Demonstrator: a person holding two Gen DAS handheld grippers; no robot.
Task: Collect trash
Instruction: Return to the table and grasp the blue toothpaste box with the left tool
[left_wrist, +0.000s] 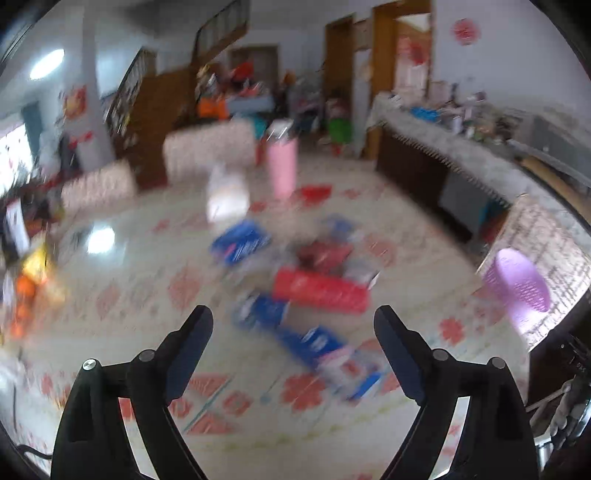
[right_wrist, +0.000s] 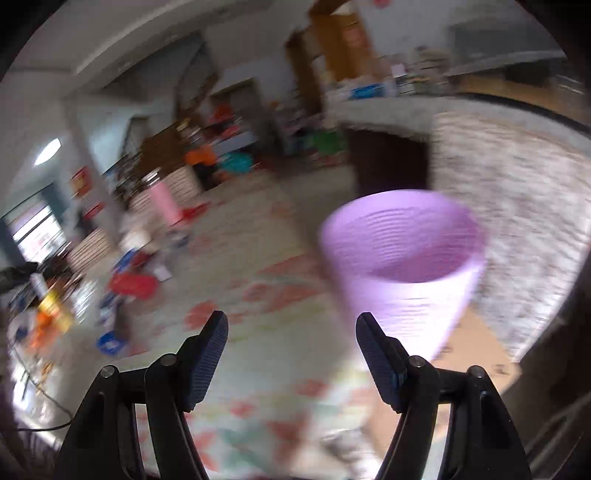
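Scattered red and blue packets, blurred and probably wrappers, litter the patterned tablecloth. Left gripper and right gripper both gape empty; a ribbed lilac plastic basket stands near the right one.

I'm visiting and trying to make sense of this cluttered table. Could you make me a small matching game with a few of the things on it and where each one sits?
Things:
1. lilac ribbed plastic wastebasket
2. tall pink cylindrical tumbler
3. long red flat packet
4. left hand-held gripper

Places or states:
A. lying in the middle of the table among blue wrappers
B. open, nothing between its fingers
C. standing at the table's far side
D. standing at the table's right edge, mouth open upward

Pairs: 1-D, 2-C, 3-A, 4-B
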